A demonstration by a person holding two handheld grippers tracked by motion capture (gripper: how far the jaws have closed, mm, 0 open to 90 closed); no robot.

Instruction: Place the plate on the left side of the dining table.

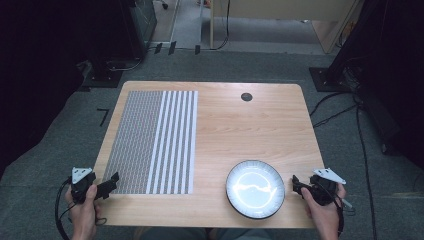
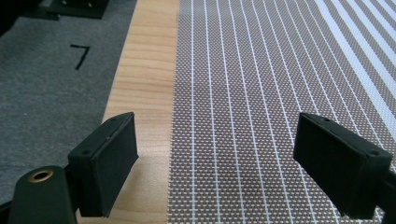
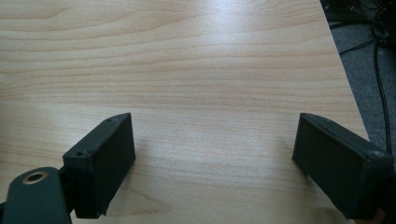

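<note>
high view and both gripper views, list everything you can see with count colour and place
table: 1, light wood, centre of the high view
mat: 1, grey weave with white stripes, on the table's left half
plate: 1, white with a dark rim, near edge of the table, right of centre
grommet: 1, black, round, far side of the table
carpet: grey, around the table
cables: several, black, on the floor to the right
left gripper: 1, black, at the mat's near left corner, jaws open
right gripper: 1, black, just right of the plate, jaws open
hands: 2, one on each gripper, at the bottom edge
</note>
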